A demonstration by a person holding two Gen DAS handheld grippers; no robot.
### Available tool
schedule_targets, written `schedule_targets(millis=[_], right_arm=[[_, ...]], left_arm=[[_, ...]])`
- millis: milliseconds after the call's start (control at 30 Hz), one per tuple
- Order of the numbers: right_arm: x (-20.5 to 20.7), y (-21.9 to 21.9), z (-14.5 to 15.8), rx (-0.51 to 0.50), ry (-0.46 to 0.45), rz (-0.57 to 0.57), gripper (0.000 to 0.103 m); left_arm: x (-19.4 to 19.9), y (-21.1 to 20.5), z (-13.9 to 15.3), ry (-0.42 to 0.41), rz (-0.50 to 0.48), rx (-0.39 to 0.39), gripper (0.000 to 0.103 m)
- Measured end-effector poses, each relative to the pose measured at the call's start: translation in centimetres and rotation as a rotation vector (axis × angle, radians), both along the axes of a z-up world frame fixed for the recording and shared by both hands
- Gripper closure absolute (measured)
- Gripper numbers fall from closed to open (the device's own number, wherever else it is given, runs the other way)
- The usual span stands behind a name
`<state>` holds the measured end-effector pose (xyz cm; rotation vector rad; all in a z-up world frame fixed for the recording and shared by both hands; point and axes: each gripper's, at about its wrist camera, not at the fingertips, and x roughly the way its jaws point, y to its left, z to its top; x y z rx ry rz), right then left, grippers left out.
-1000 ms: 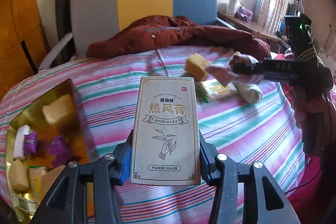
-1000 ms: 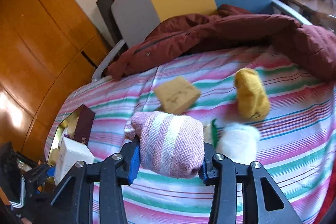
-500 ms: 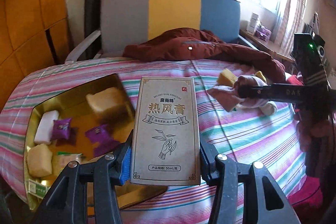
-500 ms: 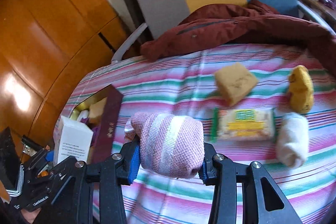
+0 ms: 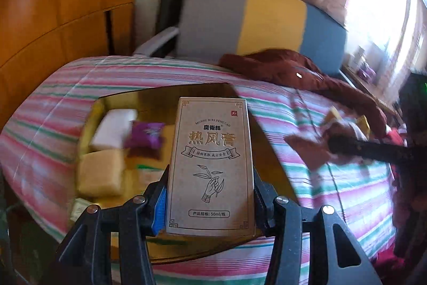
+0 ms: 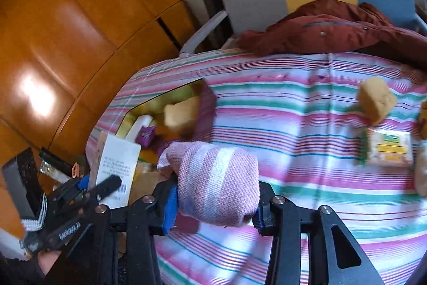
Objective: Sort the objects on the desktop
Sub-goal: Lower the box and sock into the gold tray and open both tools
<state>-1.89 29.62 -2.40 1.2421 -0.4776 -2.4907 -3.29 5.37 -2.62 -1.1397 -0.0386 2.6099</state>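
Observation:
My left gripper [image 5: 210,207] is shut on a tall kraft-paper carton [image 5: 212,164] with Chinese print and holds it upright above the gold-lined open box [image 5: 160,98]. The box holds a white block [image 5: 112,128], a purple sachet [image 5: 145,135] and a yellow sponge [image 5: 98,176]. My right gripper [image 6: 213,207] is shut on a rolled pink-and-white striped sock [image 6: 217,182], held above the striped cloth just right of the box [image 6: 205,100]. The left gripper and carton [image 6: 117,167] also show at the lower left of the right wrist view.
On the striped cloth [image 6: 307,178] at the right lie a yellow sponge [image 6: 376,99] and a wrapped snack pack [image 6: 388,148]. A dark red jacket [image 6: 333,28] lies at the far edge before a grey, yellow and blue chair back [image 5: 253,20]. Orange wooden panels [image 6: 66,31] stand left.
Both grippers have swung left with their loads. The carton now hangs over the gold box, and the sock has come closer to the box. Both views are motion-blurred.

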Motion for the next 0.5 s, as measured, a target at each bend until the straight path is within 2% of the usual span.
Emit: schedule_targets(millis=[267, 400, 500], right_arm=[[0.2, -6.1, -0.5, -0.013, -0.001, 0.079, 0.058], [-0.2, -8.0, -1.3, -0.005, -0.027, 0.086, 0.058], [-0.9, -8.9, -1.3, -0.011, -0.034, 0.079, 0.058]], left_arm=[[-0.3, -7.6, -0.8, -0.023, 0.157, 0.028, 0.052], [-0.6, -9.6, -1.5, -0.05, 0.201, 0.048, 0.052], [-0.9, -9.6, -1.7, -0.058, 0.193, 0.066, 0.052]])
